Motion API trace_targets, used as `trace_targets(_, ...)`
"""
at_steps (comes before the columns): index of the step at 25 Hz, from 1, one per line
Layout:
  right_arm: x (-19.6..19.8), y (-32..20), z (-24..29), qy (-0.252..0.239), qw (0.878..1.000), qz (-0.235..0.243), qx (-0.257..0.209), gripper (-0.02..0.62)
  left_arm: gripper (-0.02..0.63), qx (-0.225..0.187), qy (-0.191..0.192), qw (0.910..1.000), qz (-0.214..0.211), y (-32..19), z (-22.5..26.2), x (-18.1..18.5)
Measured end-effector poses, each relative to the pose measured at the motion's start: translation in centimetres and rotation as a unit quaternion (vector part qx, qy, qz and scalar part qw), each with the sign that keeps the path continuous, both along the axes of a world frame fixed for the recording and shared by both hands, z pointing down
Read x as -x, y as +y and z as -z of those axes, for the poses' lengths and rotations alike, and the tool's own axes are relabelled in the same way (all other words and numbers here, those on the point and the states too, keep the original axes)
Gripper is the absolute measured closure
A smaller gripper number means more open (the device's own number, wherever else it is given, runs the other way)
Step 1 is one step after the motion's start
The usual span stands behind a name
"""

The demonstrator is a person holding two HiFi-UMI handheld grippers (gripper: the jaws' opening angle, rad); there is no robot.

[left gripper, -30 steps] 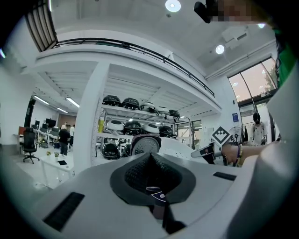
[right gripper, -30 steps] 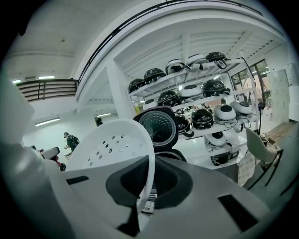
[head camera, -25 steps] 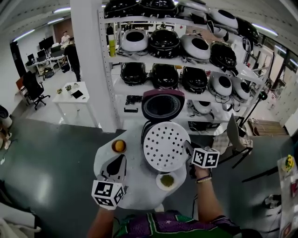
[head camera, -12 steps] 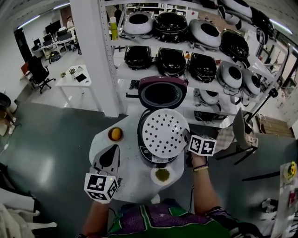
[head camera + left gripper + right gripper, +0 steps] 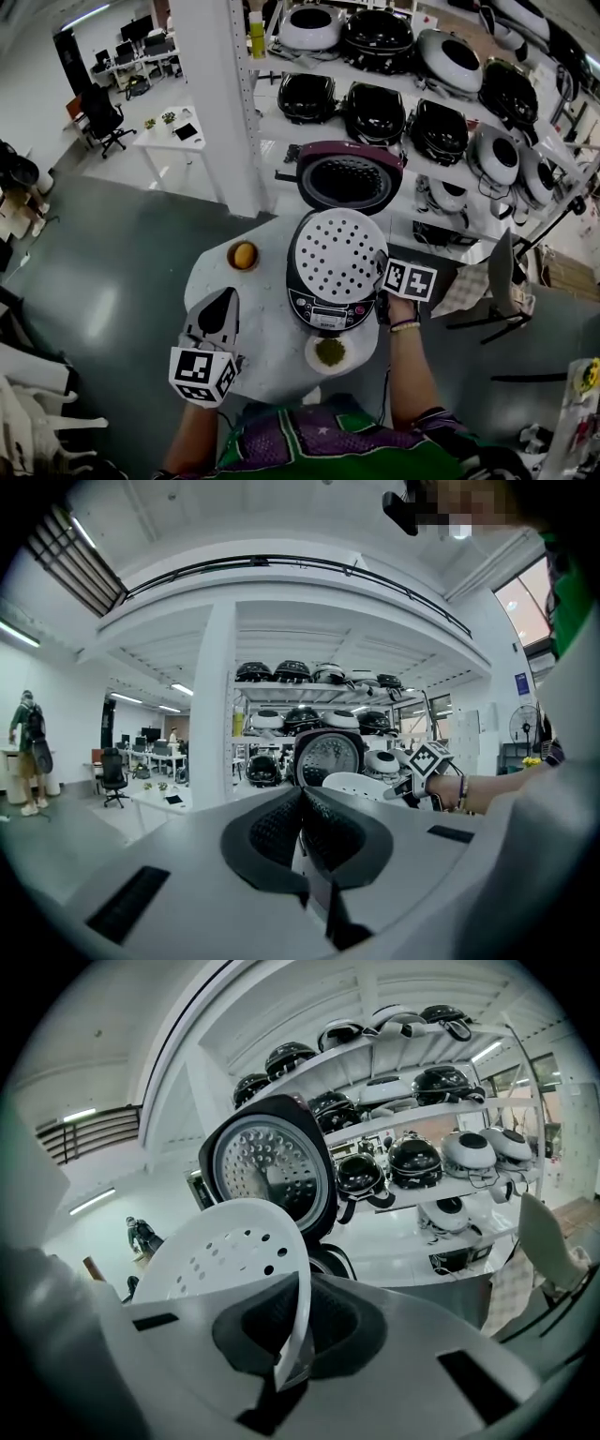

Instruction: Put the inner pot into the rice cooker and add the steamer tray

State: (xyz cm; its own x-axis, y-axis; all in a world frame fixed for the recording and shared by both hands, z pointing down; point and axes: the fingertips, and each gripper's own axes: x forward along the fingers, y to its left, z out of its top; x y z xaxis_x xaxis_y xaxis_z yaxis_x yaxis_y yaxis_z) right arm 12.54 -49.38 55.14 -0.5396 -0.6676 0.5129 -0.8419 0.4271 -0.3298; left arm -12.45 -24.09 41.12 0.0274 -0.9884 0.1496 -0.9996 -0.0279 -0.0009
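Note:
The rice cooker stands on the round white table with its maroon lid raised. A white perforated steamer tray hovers tilted over the cooker's mouth and hides the inside, so no inner pot shows. My right gripper is shut on the tray's right rim; in the right gripper view the rim runs between the pads, with the tray spreading left and the lid behind. My left gripper is shut and empty, left of the cooker; the left gripper view has its jaws pressed together.
An orange in a small bowl sits at the table's back left. A small dish of green stuff lies in front of the cooker. Behind the table stand shelves full of rice cookers and a white pillar.
My right gripper has carried the steamer tray down and forward, onto the cooker's mouth. My left gripper has sunk a little and stayed shut.

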Motion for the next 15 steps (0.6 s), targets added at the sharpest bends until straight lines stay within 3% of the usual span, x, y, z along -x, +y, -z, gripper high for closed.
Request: trace_targets(15,1.2,-3.6,-5.0,0.062,0.997,0.021,0.029,0.58,0.584,0.006,0.009,0.9993,0.035,-0.6,-1.5,0.2)
